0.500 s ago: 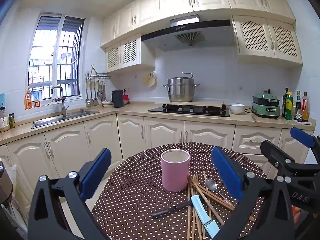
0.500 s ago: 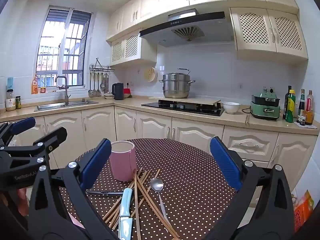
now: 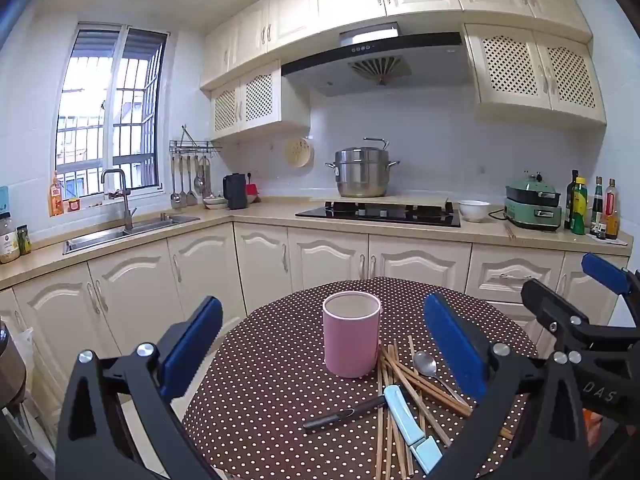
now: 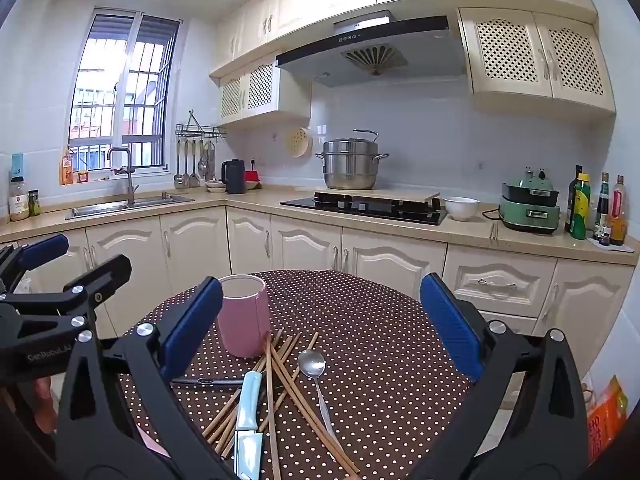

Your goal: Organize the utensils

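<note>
Pink cup point(image 3: 351, 336) upright on dotted table point(image 3: 272, 380); chopsticks point(image 4: 280, 376), spoon point(image 4: 314, 366), blue knife point(image 4: 247, 412) piled just beside cup. My left gripper point(image 3: 322, 346) and right gripper point(image 4: 320, 330) wide, holding nothing.

pink cup point(image 4: 243, 316) beside crossed chopsticks point(image 4: 280, 376), bare tablecloth point(image 4: 392, 344) rightward

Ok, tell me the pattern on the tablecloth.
Dark brown with small white polka dots; the tablecloth shows best in the right wrist view.
</note>
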Available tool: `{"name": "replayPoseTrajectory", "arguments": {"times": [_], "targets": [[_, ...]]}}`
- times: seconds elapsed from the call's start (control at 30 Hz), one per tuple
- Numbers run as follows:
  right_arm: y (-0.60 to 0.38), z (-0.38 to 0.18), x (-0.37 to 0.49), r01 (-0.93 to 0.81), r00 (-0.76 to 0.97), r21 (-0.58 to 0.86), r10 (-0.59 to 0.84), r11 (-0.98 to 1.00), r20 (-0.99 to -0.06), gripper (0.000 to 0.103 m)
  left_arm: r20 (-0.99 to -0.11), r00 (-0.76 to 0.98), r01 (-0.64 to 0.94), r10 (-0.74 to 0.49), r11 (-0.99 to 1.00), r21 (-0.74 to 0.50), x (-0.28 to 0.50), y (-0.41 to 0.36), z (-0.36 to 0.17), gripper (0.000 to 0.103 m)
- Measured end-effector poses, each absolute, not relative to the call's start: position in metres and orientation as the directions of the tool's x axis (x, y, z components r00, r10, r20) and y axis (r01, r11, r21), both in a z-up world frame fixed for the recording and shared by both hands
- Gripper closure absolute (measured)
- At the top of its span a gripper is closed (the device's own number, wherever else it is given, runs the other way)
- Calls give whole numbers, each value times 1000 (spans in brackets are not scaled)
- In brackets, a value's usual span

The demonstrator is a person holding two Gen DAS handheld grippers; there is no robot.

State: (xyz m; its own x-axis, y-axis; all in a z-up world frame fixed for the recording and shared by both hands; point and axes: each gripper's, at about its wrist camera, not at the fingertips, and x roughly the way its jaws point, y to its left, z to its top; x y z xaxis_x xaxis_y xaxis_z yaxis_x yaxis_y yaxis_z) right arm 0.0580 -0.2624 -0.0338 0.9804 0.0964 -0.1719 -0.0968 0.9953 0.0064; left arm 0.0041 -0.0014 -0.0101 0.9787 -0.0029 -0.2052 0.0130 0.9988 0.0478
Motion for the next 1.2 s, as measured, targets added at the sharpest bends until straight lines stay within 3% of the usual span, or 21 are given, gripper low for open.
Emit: {"name": "replayPoseTrajectory", "arguments": {"times": [0.57,1.2], "targets": [[-262,-36,62,-95,977,12,96,995,-192,6,-219,976,13,-3,999,43,8,5,-36,4],[-261,-36,63,-96,976,11,96,995,-195,6,-224,975,11,0,999,45,8,5,-27,4]]}}
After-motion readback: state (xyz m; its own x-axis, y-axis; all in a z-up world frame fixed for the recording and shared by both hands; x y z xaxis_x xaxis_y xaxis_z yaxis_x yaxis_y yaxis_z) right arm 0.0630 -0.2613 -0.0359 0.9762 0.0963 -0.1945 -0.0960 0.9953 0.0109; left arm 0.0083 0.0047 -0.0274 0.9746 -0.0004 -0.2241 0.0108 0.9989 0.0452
